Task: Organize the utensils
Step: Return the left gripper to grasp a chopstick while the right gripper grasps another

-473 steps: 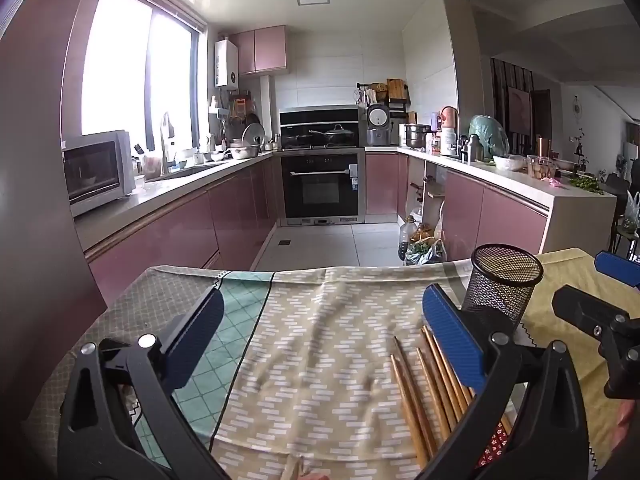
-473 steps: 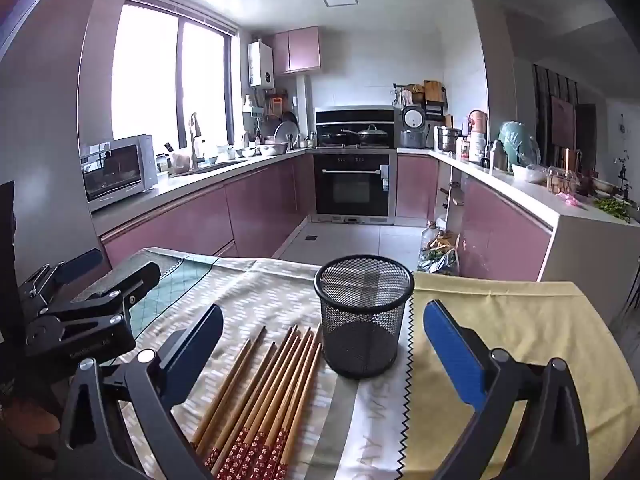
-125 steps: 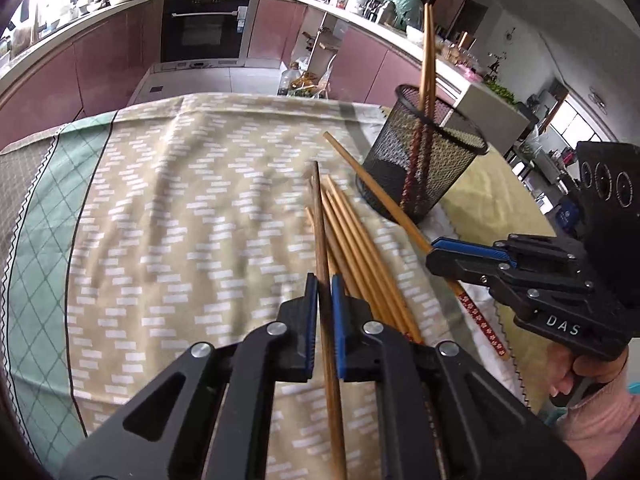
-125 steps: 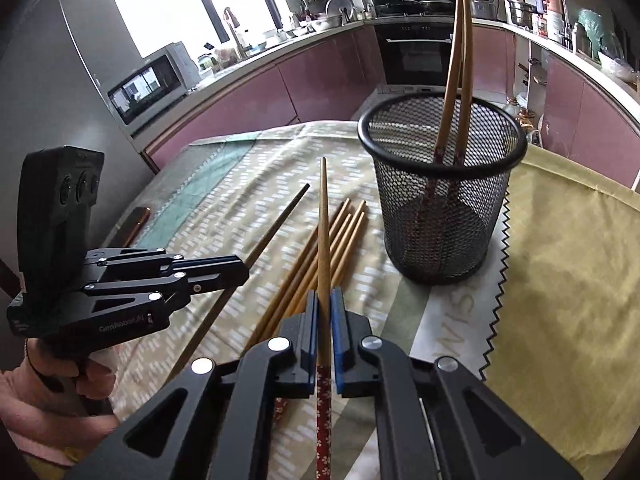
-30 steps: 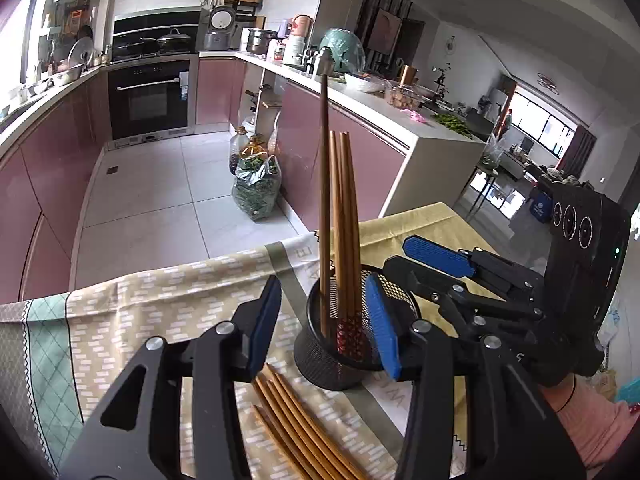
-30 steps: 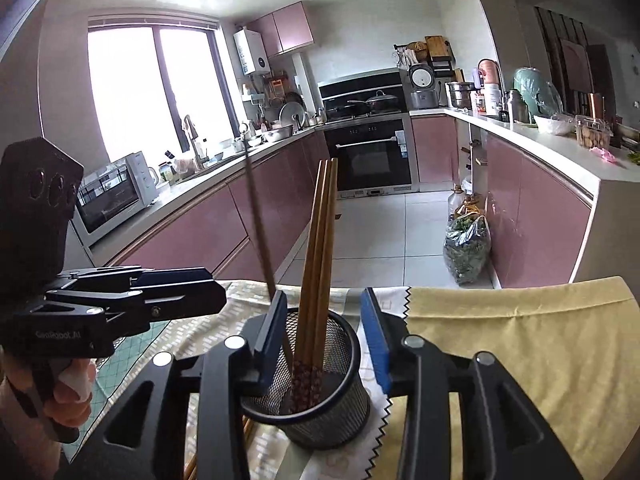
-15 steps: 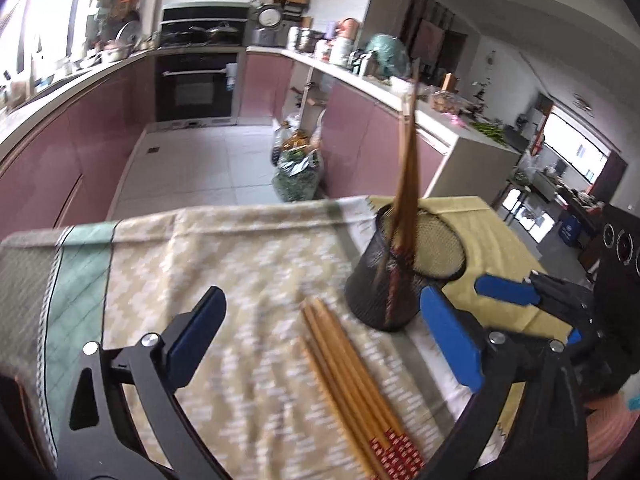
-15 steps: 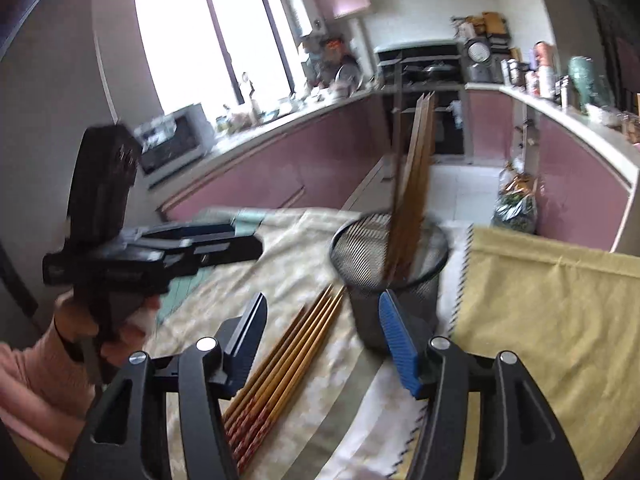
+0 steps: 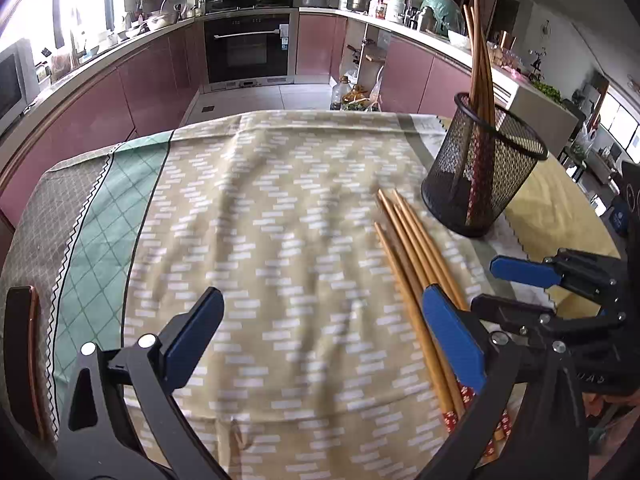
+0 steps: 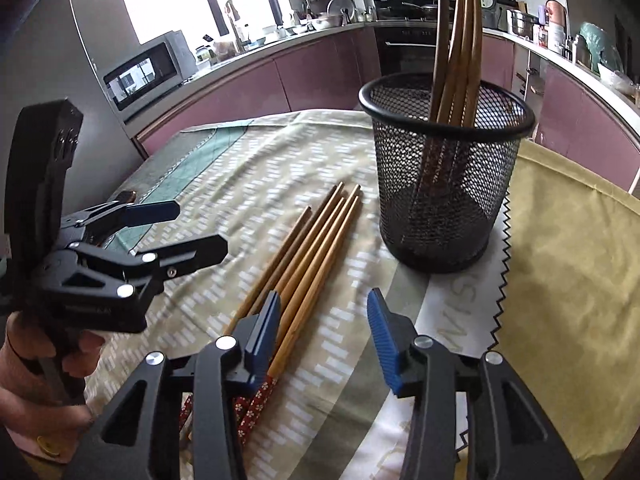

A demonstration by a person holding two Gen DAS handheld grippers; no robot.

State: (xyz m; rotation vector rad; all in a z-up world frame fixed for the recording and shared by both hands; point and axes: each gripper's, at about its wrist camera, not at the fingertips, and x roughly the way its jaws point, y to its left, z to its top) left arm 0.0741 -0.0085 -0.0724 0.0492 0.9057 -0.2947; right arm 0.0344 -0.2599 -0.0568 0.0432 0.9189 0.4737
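Standing upright in the mesh holder [image 10: 444, 168], ahead and right of the right gripper [image 10: 324, 336], four or so chopsticks [image 10: 456, 40] look sorted. Five loose chopsticks [image 10: 304, 248] lie under both empty, spread grippers, left gripper [image 9: 320, 332] included.

The cloth [image 9: 280, 240] is tan with short white dashes; its left side has a mint-green band [image 9: 108, 216] crossed by a thin diamond grid, then a grey strip [image 9: 40, 208] edged with a black-and-white zigzag. To the right lies a plain yellow cloth [image 10: 568, 248] with a white sawtooth border. The basket [image 10: 440, 184] is black wire mesh. The chopsticks [image 10: 312, 248] are honey-brown wood, their thick ends dark red with small white flowers. Both grippers [image 9: 320, 336] [image 10: 324, 336] are black with blue pads. The cabinets [image 9: 152, 80] are dusky pink.
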